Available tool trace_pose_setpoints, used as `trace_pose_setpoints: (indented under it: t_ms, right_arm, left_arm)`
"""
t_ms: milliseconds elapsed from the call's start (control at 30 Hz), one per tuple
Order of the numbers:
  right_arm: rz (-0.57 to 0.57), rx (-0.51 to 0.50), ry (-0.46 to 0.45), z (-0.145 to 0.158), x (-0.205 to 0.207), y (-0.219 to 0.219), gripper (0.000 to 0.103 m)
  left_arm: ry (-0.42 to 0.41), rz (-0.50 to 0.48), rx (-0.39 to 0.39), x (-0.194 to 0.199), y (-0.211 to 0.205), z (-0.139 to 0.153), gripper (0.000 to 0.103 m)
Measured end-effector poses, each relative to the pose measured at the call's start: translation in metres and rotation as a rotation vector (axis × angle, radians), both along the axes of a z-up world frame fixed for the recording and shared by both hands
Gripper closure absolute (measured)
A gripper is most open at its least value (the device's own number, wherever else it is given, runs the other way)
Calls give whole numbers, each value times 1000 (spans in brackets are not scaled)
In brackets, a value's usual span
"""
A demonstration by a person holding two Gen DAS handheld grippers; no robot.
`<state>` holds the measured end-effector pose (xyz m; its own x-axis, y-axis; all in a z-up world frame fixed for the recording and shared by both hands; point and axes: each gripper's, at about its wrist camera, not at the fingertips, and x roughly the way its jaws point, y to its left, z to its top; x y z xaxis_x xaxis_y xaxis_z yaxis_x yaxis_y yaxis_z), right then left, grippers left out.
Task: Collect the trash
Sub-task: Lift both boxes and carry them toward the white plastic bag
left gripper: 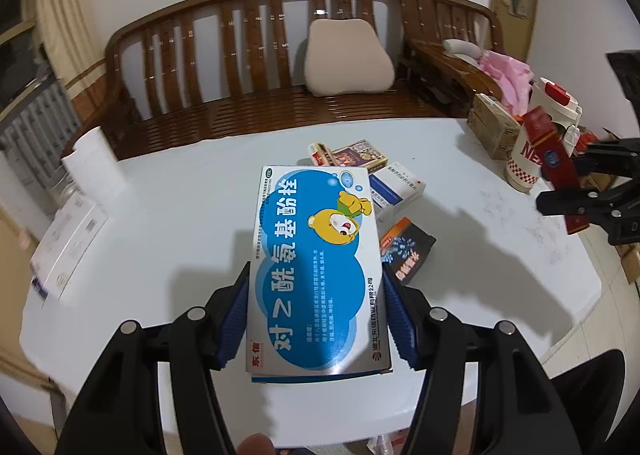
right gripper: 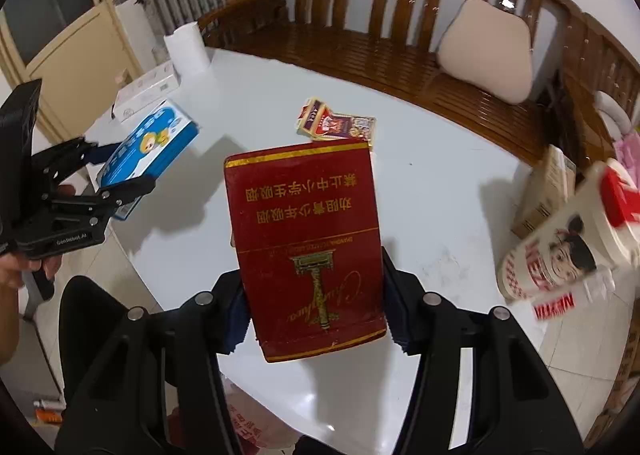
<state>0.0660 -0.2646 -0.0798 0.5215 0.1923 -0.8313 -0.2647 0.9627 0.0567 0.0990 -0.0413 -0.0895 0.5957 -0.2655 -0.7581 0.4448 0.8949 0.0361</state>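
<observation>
The left gripper (left gripper: 316,311) pinches a blue medicine box (left gripper: 316,267) between its fingers; the right gripper (right gripper: 312,295) clamps a red cigarette carton (right gripper: 308,247) (both raised above the white table (left gripper: 160,215)).

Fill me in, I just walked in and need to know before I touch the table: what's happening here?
A person is clearing trash with two handheld grippers. The left gripper is shut on a blue and white medicine box, and the right gripper is shut on a red cigarette pack, both held above the white table. A few small boxes lie on the table.
</observation>
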Motion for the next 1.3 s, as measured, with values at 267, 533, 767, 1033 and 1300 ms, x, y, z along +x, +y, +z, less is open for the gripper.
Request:
trace_pose_setpoints:
  t_ms: [267, 533, 767, 1033, 1300]
  right_arm:
    - [-114, -8, -38, 3, -43, -15, 49]
    - [-184, 2, -99, 13, -98, -11, 49]
    - [-214, 43, -132, 7, -143, 4, 49]
    - [-245, 55, -137, -10, -178, 15, 49]
    - [-241, 67, -69, -55, -213, 33, 49]
  left_arm:
    - [-37, 98, -11, -43, -5, 6, 44]
    - [-62, 163, -17, -87, -10, 2, 44]
    - [-37, 184, -50, -117, -14, -6, 44]
    - [-30, 202, -47, -151, -18, -23, 44]
    - [39, 177, -27, -185, -27, -64, 44]
